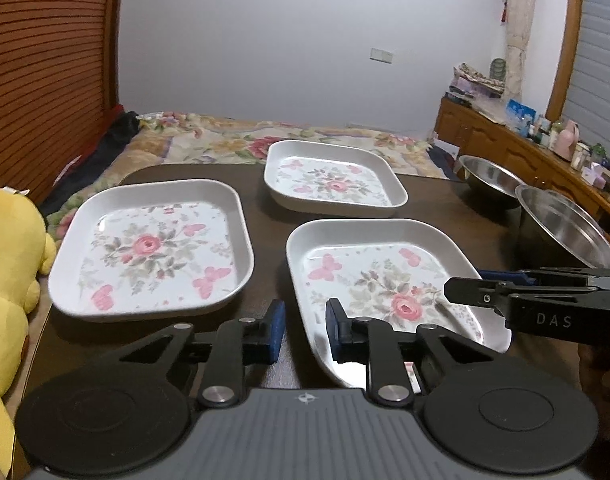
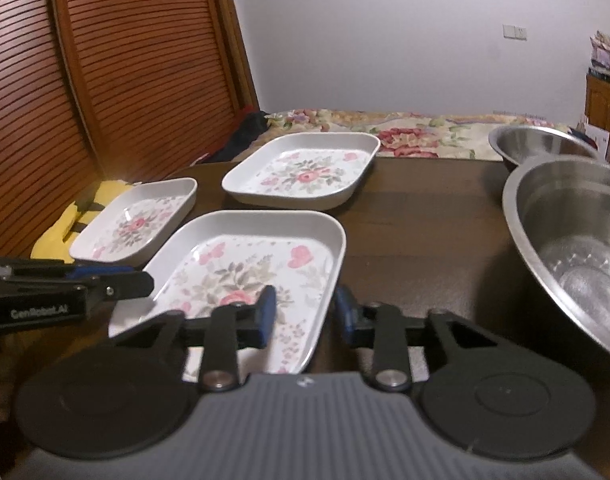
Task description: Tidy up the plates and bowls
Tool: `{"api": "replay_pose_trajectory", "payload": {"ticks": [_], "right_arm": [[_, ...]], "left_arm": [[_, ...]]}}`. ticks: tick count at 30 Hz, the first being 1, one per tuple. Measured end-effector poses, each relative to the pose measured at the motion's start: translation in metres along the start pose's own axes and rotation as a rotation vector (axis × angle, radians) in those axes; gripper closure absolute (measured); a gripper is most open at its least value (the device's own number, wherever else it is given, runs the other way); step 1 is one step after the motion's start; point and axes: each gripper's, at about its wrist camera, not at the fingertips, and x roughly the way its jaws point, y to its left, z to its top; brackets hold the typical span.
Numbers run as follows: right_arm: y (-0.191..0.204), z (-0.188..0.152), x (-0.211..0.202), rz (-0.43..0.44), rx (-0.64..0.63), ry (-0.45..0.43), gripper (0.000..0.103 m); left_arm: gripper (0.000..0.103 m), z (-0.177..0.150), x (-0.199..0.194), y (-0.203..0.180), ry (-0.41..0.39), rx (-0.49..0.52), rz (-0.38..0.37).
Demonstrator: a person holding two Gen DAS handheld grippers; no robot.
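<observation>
The nearest floral plate [image 1: 385, 292] lies on the dark table [image 1: 265, 208] between my 2 grippers. My left gripper [image 1: 304, 330] is spread partway, its 2 blue pads straddling that plate's left rim: 1 pad over the bare table, the other over the plate's inside edge; whether either pad touches the rim I cannot tell. It holds nothing. My right gripper [image 2: 305, 312] is likewise released, parted about as wide, straddling the same plate's right rim, 1 pad over the floral face, the other over the table.

Seen from the left wrist, a 2nd floral plate [image 1: 151, 248] sits at 10 o'clock, just beside the nearest one, and a 3rd floral plate [image 1: 333, 180] at 12 o'clock near the far edge. 2 steel bowls stand at 2 o'clock: the near steel bowl [image 1: 565, 232] and, just behind it, the far steel bowl [image 1: 489, 180].

The right gripper's side reads "DAS"; the left gripper's side, seen from the right wrist, reads "GenRobot.AI".

A yellow plush toy [image 1: 5, 272] sits at 9 o'clock off the table, and a floral bedspread [image 1: 233, 140] lies beyond.
</observation>
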Motion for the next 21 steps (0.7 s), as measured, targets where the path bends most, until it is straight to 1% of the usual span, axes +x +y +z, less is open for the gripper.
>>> {"api": "replay_pose_trajectory", "payload": {"ticks": [1, 3, 5, 12, 14, 15, 16, 21], "right_arm": [[0.0, 0.0, 0.0, -0.004, 0.0, 0.001, 0.072], [0.0, -0.002, 0.001, -0.012, 0.006, 0.003, 0.075], [0.001, -0.003, 0.001, -0.015, 0.017, 0.005, 0.076], [0.0, -0.006, -0.002, -0.025, 0.03, -0.003, 0.082], [-0.003, -0.006, -0.003, -0.01, 0.049, -0.001, 0.086], [-0.005, -0.006, -0.003, -0.008, 0.059, 0.0, 0.091], [-0.006, -0.007, -0.003, -0.003, 0.068, 0.0, 0.092], [-0.01, -0.01, -0.014, 0.017, 0.093, -0.013, 0.092]], "left_arm": [[0.083, 0.001, 0.001, 0.001, 0.0, 0.005, -0.007], [0.087, 0.002, 0.005, 0.002, 0.009, 0.007, -0.015], [0.087, 0.002, 0.007, 0.005, 0.015, 0.007, -0.033], [0.092, 0.002, 0.013, 0.007, 0.043, 0.037, -0.049], [0.092, 0.002, 0.014, 0.008, 0.048, 0.03, -0.057], [0.092, 0.002, 0.013, 0.008, 0.048, 0.031, -0.053], [0.092, 0.002, 0.012, 0.007, 0.05, 0.031, -0.053], [0.092, 0.0, 0.0, 0.002, 0.038, 0.03, -0.059]]}}
